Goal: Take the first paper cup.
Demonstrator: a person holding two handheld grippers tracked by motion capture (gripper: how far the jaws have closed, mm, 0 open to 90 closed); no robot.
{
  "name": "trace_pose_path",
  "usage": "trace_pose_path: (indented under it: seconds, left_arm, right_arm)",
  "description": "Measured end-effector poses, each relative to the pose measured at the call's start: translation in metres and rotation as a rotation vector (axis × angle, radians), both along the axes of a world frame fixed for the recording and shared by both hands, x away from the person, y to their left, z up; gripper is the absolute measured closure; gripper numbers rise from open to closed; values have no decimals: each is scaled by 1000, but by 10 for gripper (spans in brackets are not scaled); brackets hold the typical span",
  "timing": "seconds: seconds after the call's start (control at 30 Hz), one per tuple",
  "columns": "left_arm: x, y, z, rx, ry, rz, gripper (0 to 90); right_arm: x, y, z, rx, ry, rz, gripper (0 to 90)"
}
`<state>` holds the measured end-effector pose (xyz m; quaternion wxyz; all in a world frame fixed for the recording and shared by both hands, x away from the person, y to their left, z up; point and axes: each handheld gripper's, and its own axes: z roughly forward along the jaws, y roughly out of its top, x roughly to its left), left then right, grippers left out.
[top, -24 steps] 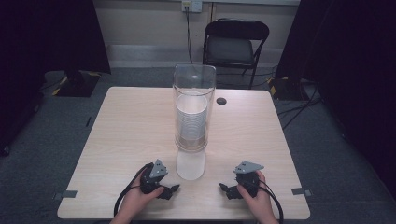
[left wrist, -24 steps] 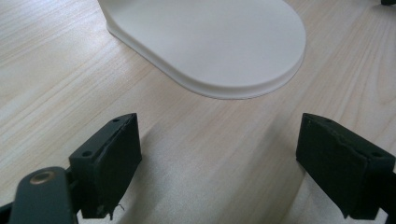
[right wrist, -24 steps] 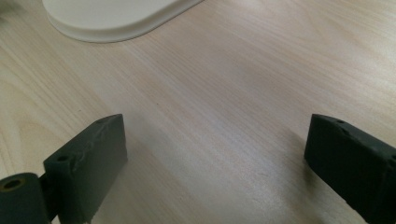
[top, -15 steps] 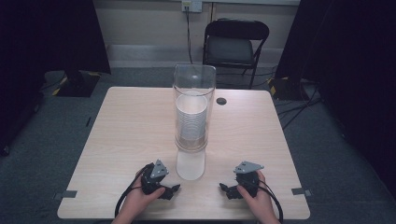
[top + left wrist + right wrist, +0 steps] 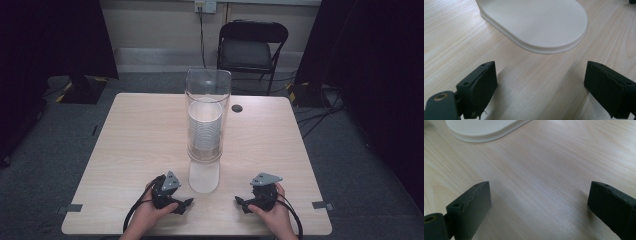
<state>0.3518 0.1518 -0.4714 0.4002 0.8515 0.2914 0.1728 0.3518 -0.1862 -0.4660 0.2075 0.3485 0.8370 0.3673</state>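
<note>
Pale wooden table (image 5: 135, 145) carries a clear tube (image 5: 207, 115) with stacked cups (image 5: 204, 126) on a white base (image 5: 204, 176) at its middle. My left gripper (image 5: 186, 202) and right gripper (image 5: 239, 201) rest beside that base, jaws wide apart, holding nothing.

Beyond your pale wooden desk (image 5: 135, 145) stands a black folding chair (image 5: 252, 47) on grey carpet (image 5: 45, 165); dark curtains (image 5: 55, 40) flank the beige wall (image 5: 155, 22).
</note>
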Motion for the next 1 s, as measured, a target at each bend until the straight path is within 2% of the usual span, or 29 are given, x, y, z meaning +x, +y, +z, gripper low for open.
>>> trace_pose_path:
  seconds: [0.1, 0.17, 0.2, 0.33, 0.4, 0.43, 0.47, 0.5, 0.53, 0.57, 0.63, 0.77, 0.8, 0.87, 0.9, 0.97, 1.0]
  left_arm:
    - [0, 0, 0, 7, -2, -4, 108]
    - [-1, -1, 1, -5, -13, -2, 171]
    - [-2, -5, 2, -15, 4, 0, 166]
    - [-3, -11, 6, -27, 28, -14, 163]
    - [-4, -15, 16, -41, 27, -22, 163]
    - [-4, -15, 16, -41, 27, -22, 162]
    - [-3, -17, 24, -103, 33, -10, 161]
    - [-3, -17, 24, -103, 33, -10, 159]
    - [-1, -19, 32, -131, 23, -5, 160]
    - [-1, -19, 32, -131, 23, -5, 159]
    - [3, -21, 44, -160, 3, 22, 159]
    - [9, -21, 55, -179, -14, 37, 161]
    - [11, -22, 63, -187, -17, 43, 164]
    - [12, -22, 67, -188, -23, 41, 164]
    - [14, -23, 76, -192, -32, 40, 166]
    - [15, -24, 80, -196, -40, 42, 169]
    - [17, -26, 87, -209, -42, 46, 169]
  right_arm:
    - [0, 0, 0, 0, 0, 0, 44]
    - [0, 0, 0, 0, 0, 0, 45]
    - [0, 0, 0, 0, 0, 0, 45]
    - [0, 0, 0, 0, 0, 0, 45]
    - [0, 0, 0, 0, 0, 0, 45]
    - [0, 0, 0, 0, 0, 0, 45]
    - [0, 0, 0, 0, 0, 0, 44]
    - [0, 0, 0, 0, 0, 0, 44]
    - [0, 0, 0, 0, 0, 0, 45]
    - [0, 0, 0, 0, 0, 0, 44]
    - [0, 0, 0, 0, 0, 0, 45]
    - [0, 0, 0, 0, 0, 0, 44]
    - [0, 0, 0, 0, 0, 1, 44]
    - [0, 0, 0, 0, 0, 0, 45]
    - [0, 0, 0, 0, 0, 0, 45]
    - [0, 0, 0, 0, 0, 0, 45]
    - [0, 0, 0, 0, 0, 1, 44]
